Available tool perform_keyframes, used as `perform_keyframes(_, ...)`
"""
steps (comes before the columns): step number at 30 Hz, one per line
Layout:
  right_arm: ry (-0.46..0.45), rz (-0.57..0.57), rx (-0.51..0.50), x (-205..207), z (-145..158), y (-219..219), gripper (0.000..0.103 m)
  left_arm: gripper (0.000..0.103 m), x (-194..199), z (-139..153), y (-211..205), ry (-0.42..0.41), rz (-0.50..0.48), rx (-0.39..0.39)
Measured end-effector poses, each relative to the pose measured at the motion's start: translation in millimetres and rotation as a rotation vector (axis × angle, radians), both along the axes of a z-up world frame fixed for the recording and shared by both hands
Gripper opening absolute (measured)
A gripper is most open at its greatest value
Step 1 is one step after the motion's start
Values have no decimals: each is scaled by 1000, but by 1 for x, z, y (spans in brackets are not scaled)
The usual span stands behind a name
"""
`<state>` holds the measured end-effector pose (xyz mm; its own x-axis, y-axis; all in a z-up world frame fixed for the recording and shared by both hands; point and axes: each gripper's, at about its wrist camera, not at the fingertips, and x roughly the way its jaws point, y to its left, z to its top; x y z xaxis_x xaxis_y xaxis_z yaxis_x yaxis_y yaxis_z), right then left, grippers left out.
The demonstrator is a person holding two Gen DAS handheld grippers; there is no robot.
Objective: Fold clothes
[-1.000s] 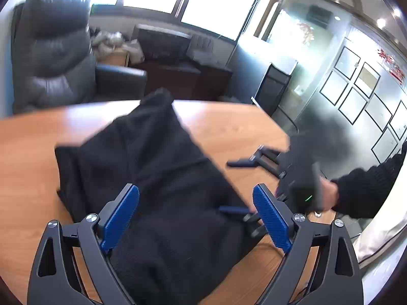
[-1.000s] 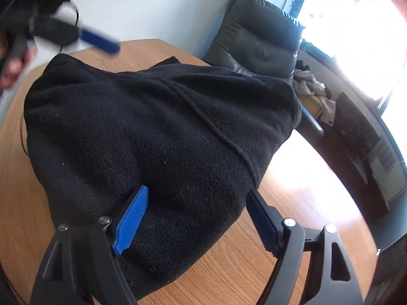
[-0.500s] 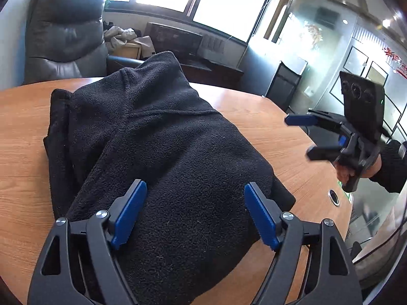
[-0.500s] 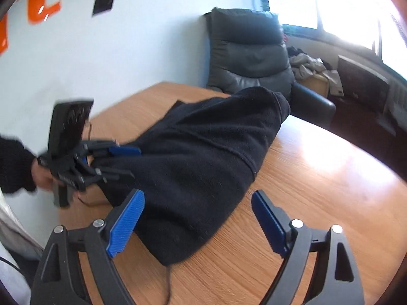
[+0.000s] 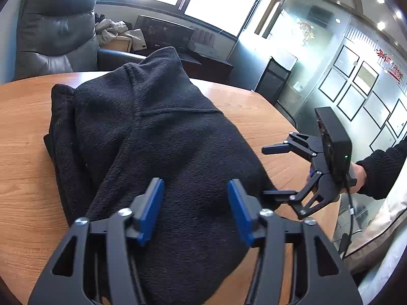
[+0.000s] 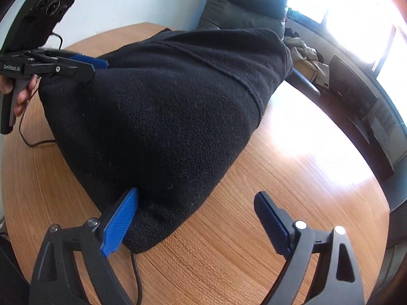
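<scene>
The black fleece garment (image 5: 162, 147) lies on the round wooden table (image 5: 23, 117) as a thick, layered bundle, with stacked edges showing along its side at 9 o'clock in the left wrist view. Its long axis there runs from 6 o'clock, under the tongs, up to a raised tip at 12 o'clock, near the grey armchair (image 5: 56, 25) beyond the table edge. The left gripper (image 5: 195, 208) sits directly over the near end of the bundle, blue pads spread wide with only fleece surface between them; nothing is pinched. The right gripper (image 6: 195, 218) stands at the opposite flank, also spread: its left pad (image 6: 119, 223) touches or sits just beside the rounded lower corner of the fleece, while its right pad (image 6: 272, 223) hangs over bare wood. In the right wrist view the garment lies from 7 o'clock toward 1 o'clock, so the bulk is ahead and to the left of those tongs. A thin cable (image 6: 136, 274) emerges from under the corner. The bundle looks compact enough to be a finished fold, yet equally fits a stage awaiting one more fold across its long axis. For either, the left gripper is nearer the mass, the right nearer the corner edge.
</scene>
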<state>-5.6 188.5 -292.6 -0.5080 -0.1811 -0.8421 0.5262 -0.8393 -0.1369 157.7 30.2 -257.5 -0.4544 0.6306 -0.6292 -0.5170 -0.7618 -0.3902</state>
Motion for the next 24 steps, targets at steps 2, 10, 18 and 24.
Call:
perform_keyframes(2,-19,0,0,-2,1,-2,93,84,5,19,5,19,33,-14)
perform_keyframes(10,-50,38,-123,5,40,1,84,99,42,74,2,128,145,-77)
perform_keyframes(18,75,123,-235,-44,121,-4,93,99,50,62,-37,98,184,-34)
perform_keyframes(24,43,490,-85,-78,84,-122,92,99,55,39,-51,52,197,-13)
